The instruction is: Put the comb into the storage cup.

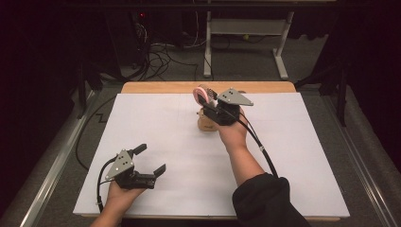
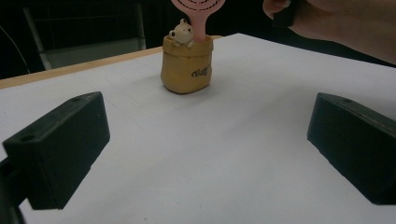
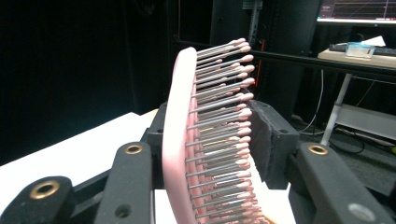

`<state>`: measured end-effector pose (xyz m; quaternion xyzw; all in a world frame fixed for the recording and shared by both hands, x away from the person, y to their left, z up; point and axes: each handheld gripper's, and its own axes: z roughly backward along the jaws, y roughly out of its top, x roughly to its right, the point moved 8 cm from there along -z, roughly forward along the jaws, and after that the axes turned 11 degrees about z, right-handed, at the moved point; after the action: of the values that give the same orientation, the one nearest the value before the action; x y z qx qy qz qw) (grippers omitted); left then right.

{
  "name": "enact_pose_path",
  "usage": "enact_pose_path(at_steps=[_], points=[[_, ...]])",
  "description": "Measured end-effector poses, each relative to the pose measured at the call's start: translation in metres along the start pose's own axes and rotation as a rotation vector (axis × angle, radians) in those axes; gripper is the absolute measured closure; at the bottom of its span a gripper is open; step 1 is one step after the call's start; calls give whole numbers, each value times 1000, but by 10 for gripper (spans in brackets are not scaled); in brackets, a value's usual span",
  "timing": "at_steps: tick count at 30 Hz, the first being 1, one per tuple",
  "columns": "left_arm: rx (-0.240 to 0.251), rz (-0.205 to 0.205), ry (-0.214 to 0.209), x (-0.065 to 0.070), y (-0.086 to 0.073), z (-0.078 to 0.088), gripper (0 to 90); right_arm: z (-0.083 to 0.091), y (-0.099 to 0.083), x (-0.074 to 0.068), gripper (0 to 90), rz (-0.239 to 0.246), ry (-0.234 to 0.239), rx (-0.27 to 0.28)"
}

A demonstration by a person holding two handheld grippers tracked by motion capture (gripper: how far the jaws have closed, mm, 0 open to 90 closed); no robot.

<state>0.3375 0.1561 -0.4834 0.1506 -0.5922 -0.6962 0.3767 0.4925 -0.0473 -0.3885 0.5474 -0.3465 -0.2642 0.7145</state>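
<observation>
On the white worktop [image 1: 156, 142], the left claw [image 1: 152, 161] rests with jaws wide apart, holding nothing. Right of it, the right claw [image 1: 206, 101] sits around a pink hairbrush [image 3: 180, 140] with metal pink-tipped bristles, its handle standing in a tan sack-shaped holder [image 2: 187, 70] bearing a small bear figure; whether the pads press on it I cannot tell.

Wooden table [image 1: 156, 88] carried a white sheet [image 1: 189, 156] over nearly all its top — bare wood showed along the far edge. One yellow-brown pot [image 2: 186, 65] stood upright on the sheet, toward the far side.
</observation>
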Motion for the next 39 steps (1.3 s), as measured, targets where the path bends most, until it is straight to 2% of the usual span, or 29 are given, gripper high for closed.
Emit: enact_pose_path(at_steps=[18,29,39], points=[[0,-1,1,0,0,0,0,1,-1,-11,509,0,33,-6],[-2,-2,2,-1,0,0,0,1,-1,-11,451,-9,39,-11],[-11,0,10,-3,-1,0,0,3,-2,-9,350,-16,35,-30]])
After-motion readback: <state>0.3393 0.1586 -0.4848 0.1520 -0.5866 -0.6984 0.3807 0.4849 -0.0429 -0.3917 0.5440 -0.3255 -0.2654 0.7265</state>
